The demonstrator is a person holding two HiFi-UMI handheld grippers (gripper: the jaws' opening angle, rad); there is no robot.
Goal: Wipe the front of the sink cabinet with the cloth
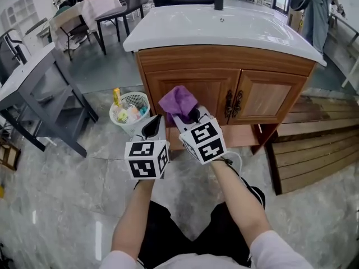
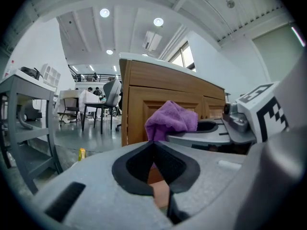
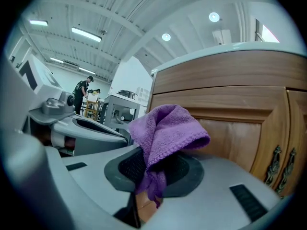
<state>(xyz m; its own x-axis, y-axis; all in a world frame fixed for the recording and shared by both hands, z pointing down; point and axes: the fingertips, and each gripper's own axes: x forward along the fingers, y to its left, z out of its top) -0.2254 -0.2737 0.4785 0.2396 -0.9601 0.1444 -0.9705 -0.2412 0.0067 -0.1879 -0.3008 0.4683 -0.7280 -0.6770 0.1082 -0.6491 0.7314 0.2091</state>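
Observation:
A purple cloth is pinched in my right gripper, which is shut on it just in front of the left door of the wooden sink cabinet. In the right gripper view the cloth folds over the jaws, close to the door panel; I cannot tell whether it touches the wood. My left gripper hovers beside it on the left, jaws shut with nothing between them. From the left gripper view the cloth shows ahead, against the cabinet.
A white wire wastebasket with rubbish stands on the floor left of the cabinet. A grey table is further left. Wooden slats lie at the right. The white sink top overhangs the cabinet. A person stands at the far right back.

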